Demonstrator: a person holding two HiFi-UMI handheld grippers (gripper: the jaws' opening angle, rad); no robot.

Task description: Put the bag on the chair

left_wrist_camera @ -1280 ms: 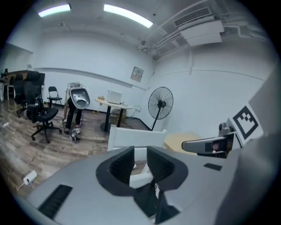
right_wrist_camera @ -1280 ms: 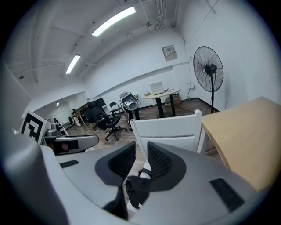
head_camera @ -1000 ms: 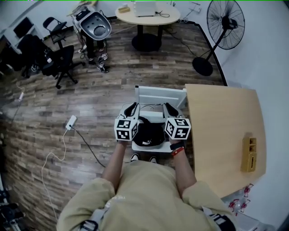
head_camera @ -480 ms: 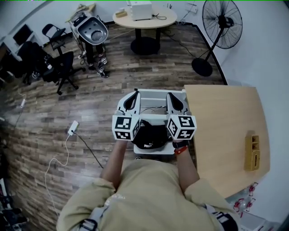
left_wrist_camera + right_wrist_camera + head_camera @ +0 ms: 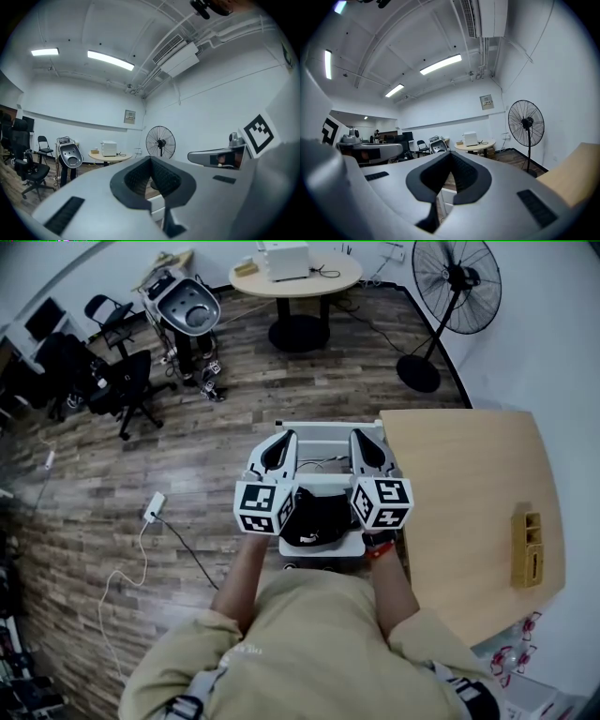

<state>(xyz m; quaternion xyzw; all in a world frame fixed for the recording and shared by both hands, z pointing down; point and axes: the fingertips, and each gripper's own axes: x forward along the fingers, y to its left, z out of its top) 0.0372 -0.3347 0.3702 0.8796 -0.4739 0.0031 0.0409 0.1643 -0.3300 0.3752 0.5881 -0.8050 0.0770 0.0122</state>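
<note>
A: Up they come! The left gripper (image 5: pixel 280 448) and right gripper (image 5: pixel 367 448) have lifted clear, jaws snapped together, holding nothing!
B: The soft black fabric bag (image 5: pixel 319 519) sits on the seat of the white moulded chair (image 5: pixel 328 427). Placement looks done.

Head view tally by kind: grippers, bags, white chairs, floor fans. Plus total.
grippers: 2 (left gripper, right gripper)
bag: 1
white chair: 1
floor fan: 1
total: 5

Table (image 5: pixel 469 493) just beside chair (image 5: pixel 323 437) right, floor (image 5: pixel 187 465) open left
</note>
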